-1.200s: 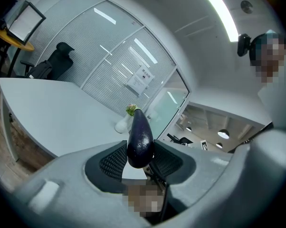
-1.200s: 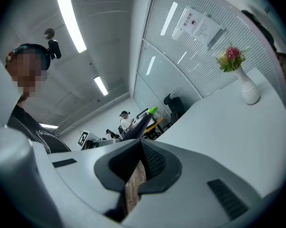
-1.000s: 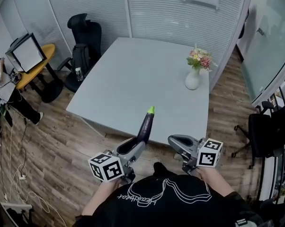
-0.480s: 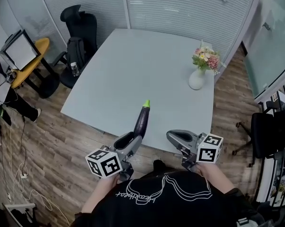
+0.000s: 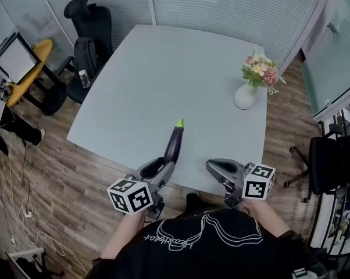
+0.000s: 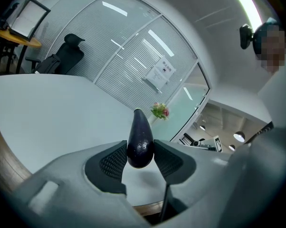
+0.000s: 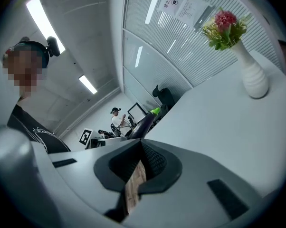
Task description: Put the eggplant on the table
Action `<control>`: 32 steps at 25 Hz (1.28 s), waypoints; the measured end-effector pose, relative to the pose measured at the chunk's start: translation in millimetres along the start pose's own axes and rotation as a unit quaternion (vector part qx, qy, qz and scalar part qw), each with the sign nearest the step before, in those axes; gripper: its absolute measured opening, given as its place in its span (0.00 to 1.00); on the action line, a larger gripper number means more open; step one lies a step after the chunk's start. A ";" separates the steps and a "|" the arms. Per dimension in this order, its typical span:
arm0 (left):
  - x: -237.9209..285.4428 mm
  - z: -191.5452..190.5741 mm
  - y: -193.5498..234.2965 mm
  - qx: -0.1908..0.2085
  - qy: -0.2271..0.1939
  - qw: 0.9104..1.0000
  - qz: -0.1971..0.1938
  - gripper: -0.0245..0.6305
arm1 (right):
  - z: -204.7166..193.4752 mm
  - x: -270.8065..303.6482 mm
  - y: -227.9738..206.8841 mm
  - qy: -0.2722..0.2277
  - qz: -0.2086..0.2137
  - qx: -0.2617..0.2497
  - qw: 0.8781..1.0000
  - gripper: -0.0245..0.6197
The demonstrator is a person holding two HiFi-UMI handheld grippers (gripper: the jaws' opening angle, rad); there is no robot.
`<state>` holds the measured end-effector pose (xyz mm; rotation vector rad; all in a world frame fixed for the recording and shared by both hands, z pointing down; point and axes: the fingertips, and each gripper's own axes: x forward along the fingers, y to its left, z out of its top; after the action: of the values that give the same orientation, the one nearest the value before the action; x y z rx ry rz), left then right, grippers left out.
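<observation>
My left gripper (image 5: 161, 168) is shut on the thick end of a dark purple eggplant (image 5: 173, 144), whose green stem tip points away over the pale grey table (image 5: 163, 68). In the left gripper view, the eggplant (image 6: 139, 141) sits pinched between the two ribbed pads (image 6: 113, 160) above the tabletop near its front edge. My right gripper (image 5: 213, 168) hovers beside it at the same edge with its jaws together and nothing in them. From the right gripper view, that gripper (image 7: 142, 150) shows only a thin sliver of wood floor between its pads.
A white vase of flowers (image 5: 245, 96) stands at the table's right side, also the vase (image 7: 251, 75) in the right gripper view. A black office chair (image 5: 89, 22) sits at the far left corner, another chair (image 5: 329, 167) at the right. A yellow side table (image 5: 25, 63) stands left; wood floor surrounds.
Both grippers have moved forward and a little down, toward the table's near edge. The eggplant stays held in the left gripper and now reaches further over the tabletop.
</observation>
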<state>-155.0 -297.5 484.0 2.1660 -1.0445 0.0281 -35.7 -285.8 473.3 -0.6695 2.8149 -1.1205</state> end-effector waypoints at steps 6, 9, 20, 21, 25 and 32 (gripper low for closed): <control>23.3 -0.1 25.9 0.016 0.020 0.999 0.026 0.32 | 2.0 4.2 -21.7 0.005 -0.013 0.013 1.000 0.05; 36.2 -4.8 39.7 0.024 0.031 0.998 0.043 0.32 | 2.8 4.3 -31.2 0.004 -0.013 0.020 1.000 0.05; 80.1 -30.9 73.9 0.027 0.077 0.994 0.069 0.32 | 0.8 -5.3 -63.2 0.000 -0.029 0.043 0.999 0.05; 83.4 -33.8 76.9 0.027 0.082 0.994 0.071 0.32 | 0.6 -6.7 -65.0 -0.001 -0.031 0.044 0.999 0.05; 96.4 -46.0 89.7 0.024 0.105 0.991 0.083 0.32 | 1.7 -11.8 -73.8 -0.003 -0.038 0.051 0.998 0.05; 113.1 -68.5 106.2 0.005 0.135 0.987 0.092 0.32 | -1.3 -16.2 -87.5 -0.004 -0.044 0.064 0.997 0.05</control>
<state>-133.5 -375.3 633.1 1.9992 -1.0822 0.4015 11.8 -334.9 530.3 -0.7923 2.7020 -1.2961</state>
